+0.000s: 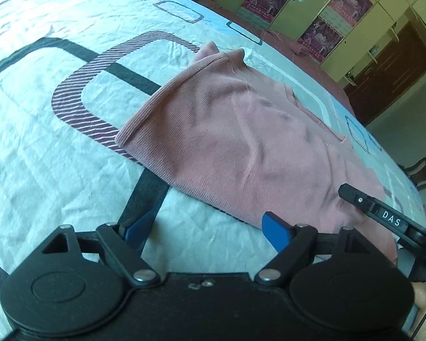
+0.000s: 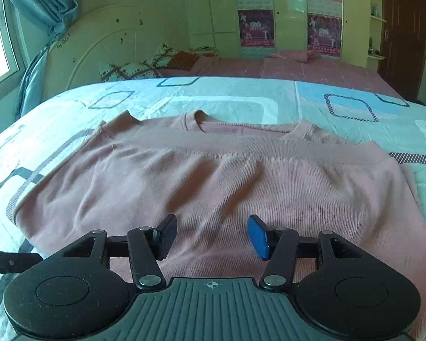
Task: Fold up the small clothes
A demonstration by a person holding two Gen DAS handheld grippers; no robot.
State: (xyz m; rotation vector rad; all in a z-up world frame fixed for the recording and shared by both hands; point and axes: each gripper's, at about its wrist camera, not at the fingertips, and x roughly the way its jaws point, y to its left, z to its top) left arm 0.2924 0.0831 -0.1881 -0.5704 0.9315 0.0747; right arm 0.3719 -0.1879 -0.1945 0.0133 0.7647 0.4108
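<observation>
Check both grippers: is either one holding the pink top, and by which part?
Nothing is held. The left gripper stands open at the near edge of the pink top; the right gripper is open above the cloth, with nothing pinched between its pads.

The garment [image 2: 213,176] is dusty pink with a fine ribbed weave. The bed sheet [image 1: 56,156] is pale white-blue, printed with dark and striped rounded squares. Tool pads [image 2: 258,237] are blue on black linkages.

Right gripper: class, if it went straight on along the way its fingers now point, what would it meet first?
Most likely the pink top spread on the bed sheet. The right gripper stands open just above the cloth with nothing between the jaws, angled down onto it. How near the fingertips are is hard to judge.
</observation>
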